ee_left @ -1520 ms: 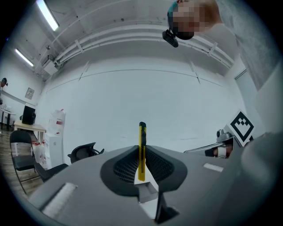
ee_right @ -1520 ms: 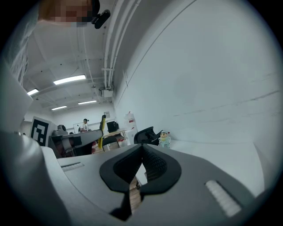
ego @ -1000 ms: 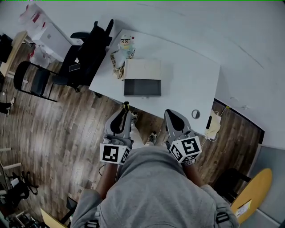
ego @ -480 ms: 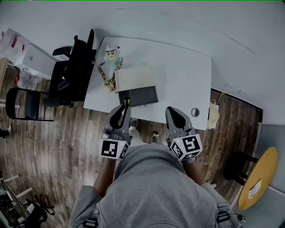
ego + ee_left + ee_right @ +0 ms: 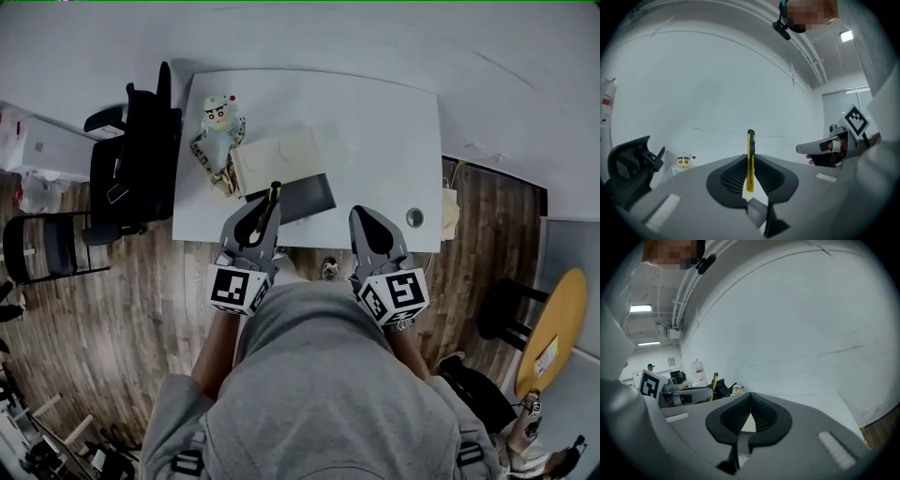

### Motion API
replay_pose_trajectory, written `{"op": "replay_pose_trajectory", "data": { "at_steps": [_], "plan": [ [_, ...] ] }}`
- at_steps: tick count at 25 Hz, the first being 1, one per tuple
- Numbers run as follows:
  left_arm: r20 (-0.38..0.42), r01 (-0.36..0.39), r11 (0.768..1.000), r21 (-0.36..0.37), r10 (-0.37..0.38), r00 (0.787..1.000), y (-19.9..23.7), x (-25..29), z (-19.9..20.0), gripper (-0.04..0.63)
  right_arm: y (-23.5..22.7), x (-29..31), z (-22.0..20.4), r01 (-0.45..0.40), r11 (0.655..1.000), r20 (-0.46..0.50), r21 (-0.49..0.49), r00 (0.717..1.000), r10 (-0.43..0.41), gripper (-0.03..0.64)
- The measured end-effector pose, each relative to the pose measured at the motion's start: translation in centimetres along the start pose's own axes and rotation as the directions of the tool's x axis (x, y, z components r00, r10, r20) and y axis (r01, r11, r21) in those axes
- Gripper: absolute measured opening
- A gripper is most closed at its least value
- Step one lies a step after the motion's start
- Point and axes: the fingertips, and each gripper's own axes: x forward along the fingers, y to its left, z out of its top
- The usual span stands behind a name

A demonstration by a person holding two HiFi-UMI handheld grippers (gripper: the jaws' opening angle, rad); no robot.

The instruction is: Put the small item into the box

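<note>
Left claw narrow, pads clamped on a yellow cutter, the small item of the task. In the left gripper view the cutter stood upright between the pads, its top end well clear above them. In the head view it showed as a short yellow sliver poking past the claw tips.

Right claw drawn together at the tips, nothing between the pads. It hung level with the left one, further along the near edge of the tabletop.

Box lay on the tabletop straight ahead of the left claw. It had a pale lid part on the far side and a dark part on the near side; I judged the dark part to be the open well. From above, the cutter's tip appeared right at the dark part's near rim, though its height over the rim could not be told.

Toy figure sat just beyond the box's left corner, and a chair stood off the tabletop's left end.

Judgement: the left claw was the nearer one and already loaded. The coming move turned on carrying the cutter forward over the dark part, its length kept inside the rim
</note>
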Motion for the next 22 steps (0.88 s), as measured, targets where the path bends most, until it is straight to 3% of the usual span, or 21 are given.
{"op": "replay_pose_trajectory", "data": {
  "at_steps": [6,10,15,22],
  "plan": [
    [-0.085,0.108,0.994,-0.015,-0.109,0.99,0.8,2.0,-2.7,0.048,0.1,0.0,0.1,0.088,0.996,0.003,0.014,0.996,-0.088,0.017],
    [-0.155,0.195,0.981,-0.023,-0.196,0.968,0.7,3.3,-5.0,0.048,0.1,-0.5,-0.8,0.166,0.985,0.012,0.046,0.986,-0.167,0.017],
    [-0.232,0.303,0.952,-0.028,-0.301,0.925,-0.7,4.7,-7.8,0.049,-0.4,-1.3,-1.5,0.242,0.968,-0.005,0.063,0.97,-0.242,0.015],
    [-0.364,0.393,0.917,-0.072,-0.391,0.845,-1.8,6.3,-12.7,0.049,-1.5,-2.6,-2.2,0.338,0.936,-0.019,0.095,0.941,-0.338,0.017]
  ]
}}
